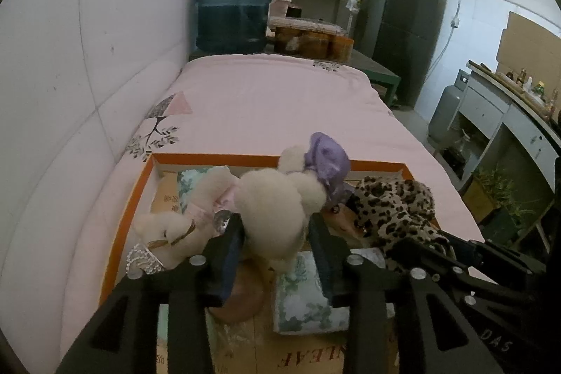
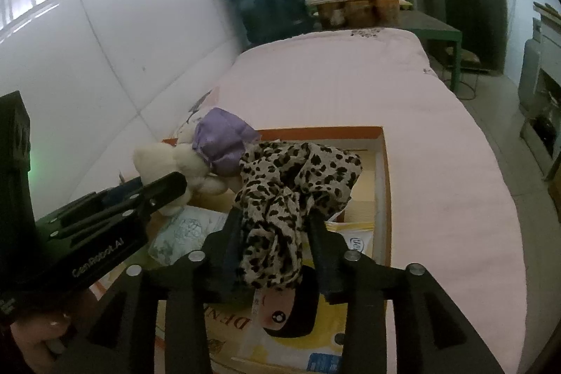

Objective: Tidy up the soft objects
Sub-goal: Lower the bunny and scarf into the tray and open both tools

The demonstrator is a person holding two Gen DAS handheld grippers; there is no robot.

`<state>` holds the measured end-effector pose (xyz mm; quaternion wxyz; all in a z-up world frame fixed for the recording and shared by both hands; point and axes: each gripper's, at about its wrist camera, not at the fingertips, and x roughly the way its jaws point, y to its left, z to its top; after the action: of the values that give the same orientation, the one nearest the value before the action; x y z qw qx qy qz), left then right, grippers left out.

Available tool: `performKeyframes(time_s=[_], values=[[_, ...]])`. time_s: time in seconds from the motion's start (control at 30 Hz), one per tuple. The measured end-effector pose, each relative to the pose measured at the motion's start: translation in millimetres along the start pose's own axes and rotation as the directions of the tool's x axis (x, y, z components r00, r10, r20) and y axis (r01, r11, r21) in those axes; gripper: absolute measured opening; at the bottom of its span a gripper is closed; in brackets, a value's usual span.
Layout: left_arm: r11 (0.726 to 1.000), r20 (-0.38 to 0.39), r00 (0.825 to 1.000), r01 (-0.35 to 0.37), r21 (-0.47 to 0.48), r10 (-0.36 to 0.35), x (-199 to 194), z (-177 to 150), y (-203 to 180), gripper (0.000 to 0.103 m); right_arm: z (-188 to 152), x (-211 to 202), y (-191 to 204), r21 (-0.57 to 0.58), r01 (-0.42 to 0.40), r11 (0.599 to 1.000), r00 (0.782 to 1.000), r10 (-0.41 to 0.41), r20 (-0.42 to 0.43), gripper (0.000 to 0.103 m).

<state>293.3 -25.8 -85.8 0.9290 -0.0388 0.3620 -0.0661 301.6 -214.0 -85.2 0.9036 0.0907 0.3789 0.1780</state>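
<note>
My left gripper [image 1: 275, 228] is shut on a cream plush toy with a purple bow [image 1: 277, 202], held over an orange-rimmed box [image 1: 217, 159] on the pink bed. A second cream plush with a bead string [image 1: 168, 230] lies in the box at the left. My right gripper [image 2: 275, 226] is shut on a doll in a leopard-print dress [image 2: 287, 184], its dark-haired head [image 2: 287, 311] hanging toward the camera. The doll shows at the right in the left wrist view [image 1: 396, 205]. The cream plush [image 2: 168, 163] and left gripper [image 2: 164, 188] show at the left in the right wrist view.
The box holds floral tissue packs [image 1: 305, 300] and cardboard. The pink bed [image 1: 266, 100] runs along a white tiled wall [image 1: 70, 58]. A blue water jug [image 1: 233, 2], shelves and jars stand beyond the bed's far end. A fridge [image 1: 403, 20] and gas cylinder [image 1: 447, 111] stand at the right.
</note>
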Motion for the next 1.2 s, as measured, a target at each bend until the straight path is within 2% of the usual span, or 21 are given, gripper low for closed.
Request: performKeyframes(time_s=[0.07, 0.13, 1.2], values=[[1.000, 0.007, 1.000, 0.002, 0.000, -0.002, -2.3, -0.4, -0.1, 0.051, -0.7, -1.8, 0.5, 0.001, 0.003, 1.000, 1.000, -0.003, 0.001, 0.046], [1.000, 0.011, 1.000, -0.001, 0.003, 0.001, -4.0, 0.2, -0.5, 0.053, -1.4, -3.9, 0.9, 0.003, 0.004, 1.000, 1.000, -0.004, 0.000, 0.048], [1.000, 0.102, 0.995, 0.017, -0.021, -0.015, -69.8, -5.3, 0.8, 0.054, -7.9, -60.5, 24.3, 0.001, 0.005, 1.000, 0.997, -0.005, 0.075, 0.048]])
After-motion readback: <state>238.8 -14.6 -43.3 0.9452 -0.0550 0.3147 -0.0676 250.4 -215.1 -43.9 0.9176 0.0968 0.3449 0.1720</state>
